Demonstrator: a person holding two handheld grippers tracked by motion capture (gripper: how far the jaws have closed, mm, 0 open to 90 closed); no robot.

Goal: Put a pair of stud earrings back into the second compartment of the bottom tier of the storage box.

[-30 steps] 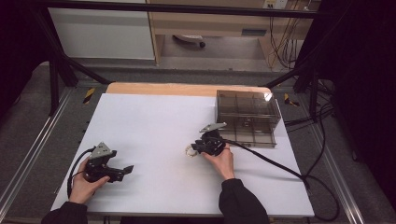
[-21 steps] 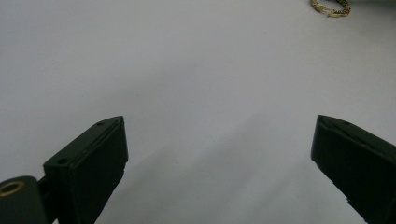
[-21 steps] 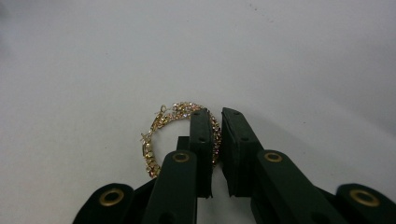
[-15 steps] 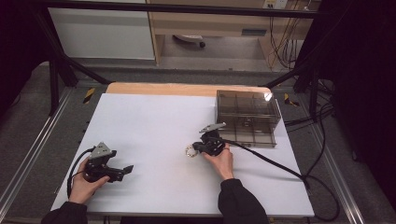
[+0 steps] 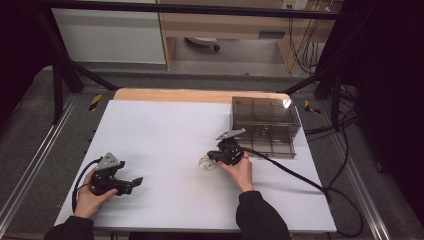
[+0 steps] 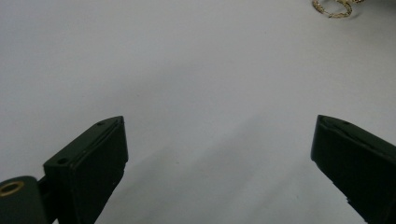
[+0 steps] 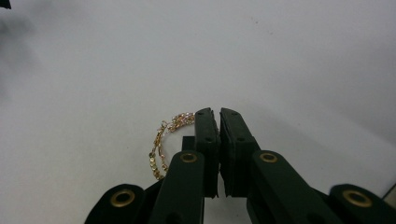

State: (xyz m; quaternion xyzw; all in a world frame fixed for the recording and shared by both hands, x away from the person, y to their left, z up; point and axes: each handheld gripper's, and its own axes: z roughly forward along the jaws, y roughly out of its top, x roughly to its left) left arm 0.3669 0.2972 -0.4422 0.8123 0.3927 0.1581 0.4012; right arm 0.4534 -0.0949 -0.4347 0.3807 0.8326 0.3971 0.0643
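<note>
Bracelet (image 7: 161,144) — gold, beaded links with pale glints. Both grippers (image 5: 212,159) (image 5: 134,183) black, brass-coloured pins. Table (image 5: 165,135) plain white; compartment box (image 5: 264,125) smoky translucent grey-brown.

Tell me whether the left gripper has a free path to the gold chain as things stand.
Probably yes. The left gripper has its jaws wide apart, and bare white table lies between it and the gold chain. But the right gripper is already closed at the chain.

Chain (image 5: 204,162) mid-table (image 5: 165,130); compartment box (image 5: 264,125) behind-right; left tool (image 5: 131,184) front-left.
</note>
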